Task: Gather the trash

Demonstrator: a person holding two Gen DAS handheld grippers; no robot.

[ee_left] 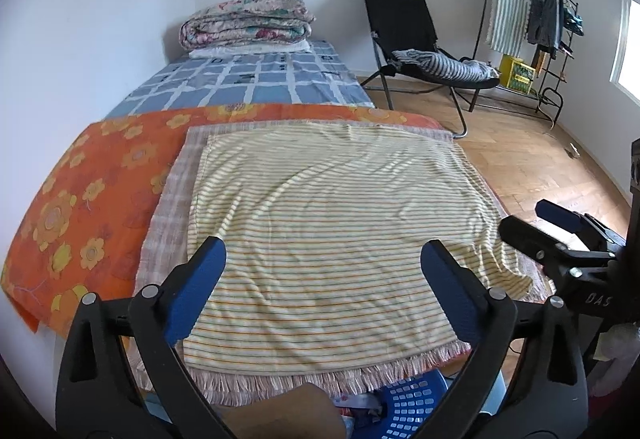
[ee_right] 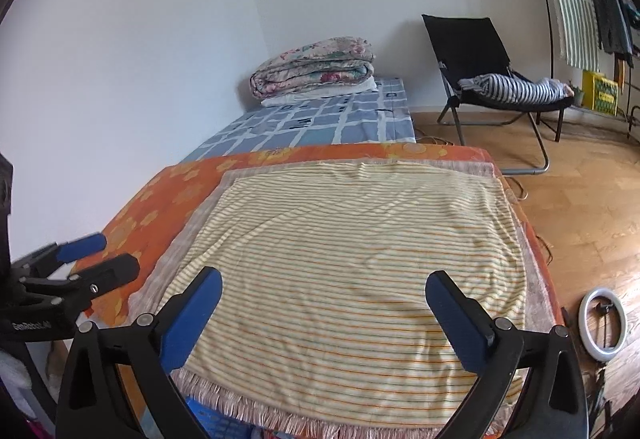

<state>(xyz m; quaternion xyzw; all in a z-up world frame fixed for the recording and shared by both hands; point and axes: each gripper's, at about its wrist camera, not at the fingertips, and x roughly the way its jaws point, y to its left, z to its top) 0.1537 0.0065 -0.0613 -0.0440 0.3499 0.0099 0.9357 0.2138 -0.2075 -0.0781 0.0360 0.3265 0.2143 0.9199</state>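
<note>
Both grippers, left gripper [ee_left: 320,291] and right gripper [ee_right: 324,315], hover fingers spread, empty, over striped towel [ee_left: 332,207]; trash sits in blue basket [ee_left: 416,407] below towel's fringe; next: find remaining trash.

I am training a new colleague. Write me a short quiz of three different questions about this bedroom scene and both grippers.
1. True or false: the left gripper holds a piece of trash.
2. What lies on the black chair? A) striped cloth B) a book C) a shoe
3. Fill in: the folded quilt rests at the far end of the ____.

Key:
1. False; its jaws stand open and empty, like those of the right gripper, over the striped towel.
2. A, striped cloth.
3. bed.
</note>
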